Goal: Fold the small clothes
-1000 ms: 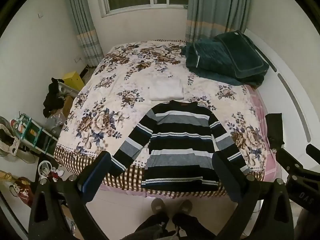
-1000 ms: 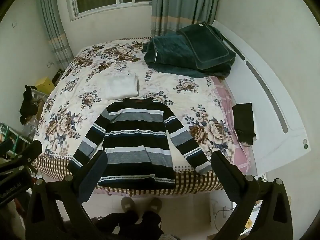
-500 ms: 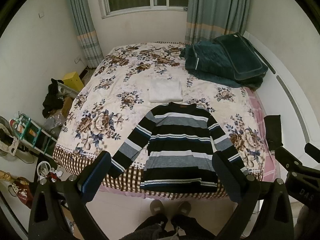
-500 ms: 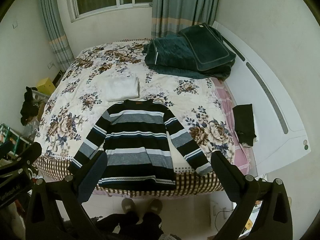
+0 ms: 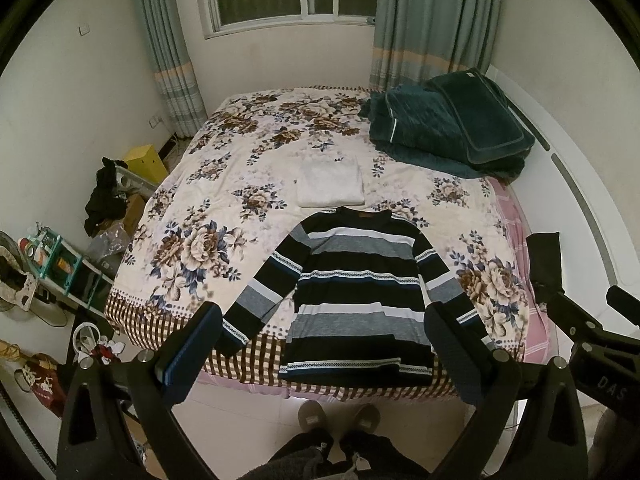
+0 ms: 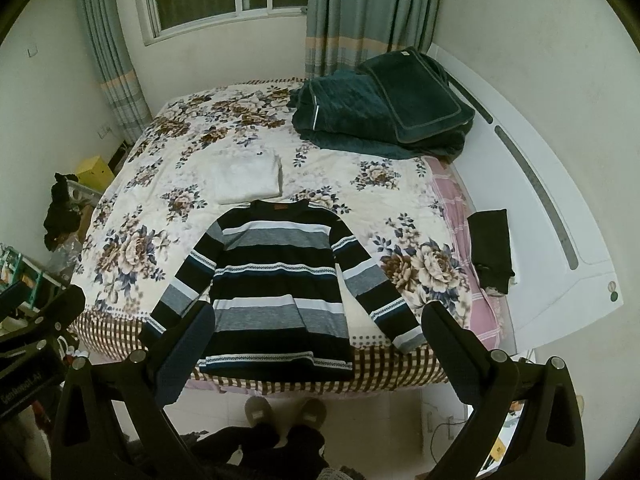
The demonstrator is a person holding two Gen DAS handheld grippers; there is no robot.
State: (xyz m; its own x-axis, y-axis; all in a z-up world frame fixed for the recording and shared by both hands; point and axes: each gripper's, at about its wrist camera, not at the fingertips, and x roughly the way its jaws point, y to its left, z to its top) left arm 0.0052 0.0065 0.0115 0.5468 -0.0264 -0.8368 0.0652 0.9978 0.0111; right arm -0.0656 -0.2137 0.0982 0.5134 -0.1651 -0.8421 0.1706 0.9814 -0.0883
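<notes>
Hovering above the bed's (image 5: 208, 200) near edge: left gripper (image 5: 324, 344) and right gripper (image 6: 316, 340), fingers spread wide, holding nothing. Lying flat at 12 o'clock, sleeves splayed: striped sweater (image 5: 356, 292). Resting beyond its collar: folded white garment (image 5: 330, 186).

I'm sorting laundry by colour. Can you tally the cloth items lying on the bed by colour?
Striped: 1, sweater
White: 1, folded cloth
Teal: 1, bedding pile
Black: 1, folded cloth
Total: 4
</notes>
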